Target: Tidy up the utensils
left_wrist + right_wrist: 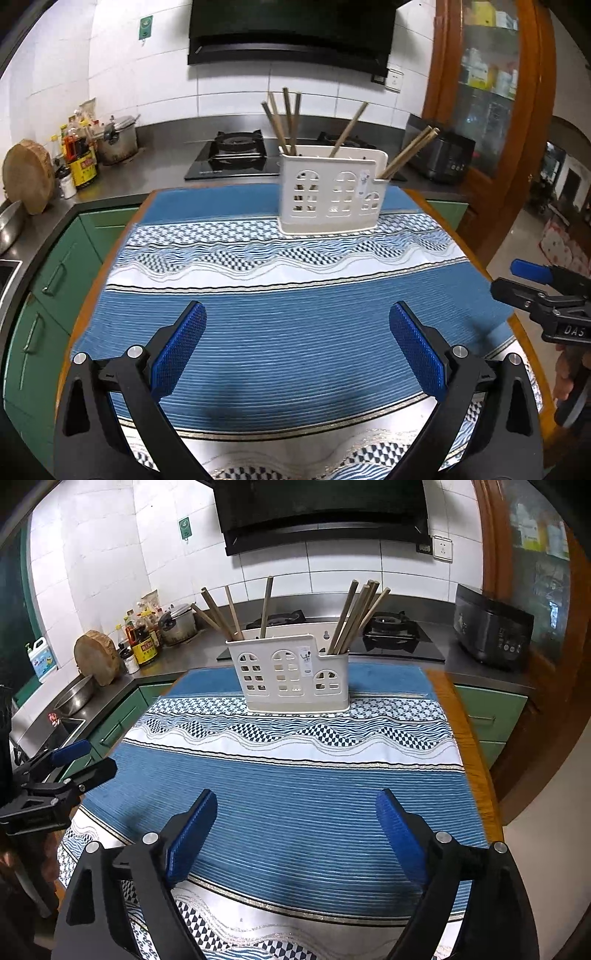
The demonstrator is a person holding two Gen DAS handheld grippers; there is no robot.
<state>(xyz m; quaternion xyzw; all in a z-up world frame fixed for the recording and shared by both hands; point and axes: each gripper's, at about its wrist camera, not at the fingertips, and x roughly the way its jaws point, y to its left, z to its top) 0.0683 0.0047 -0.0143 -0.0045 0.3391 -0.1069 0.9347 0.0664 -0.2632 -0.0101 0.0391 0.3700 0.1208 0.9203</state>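
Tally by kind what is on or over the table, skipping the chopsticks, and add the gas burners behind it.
Utensil holder: 1
Tablecloth: 1
Grippers: 2, the left gripper and the right gripper, both with jaws open and empty
Gas burners: 2
Total: 6

Even indoor light, sharp, fisheye-bent edges
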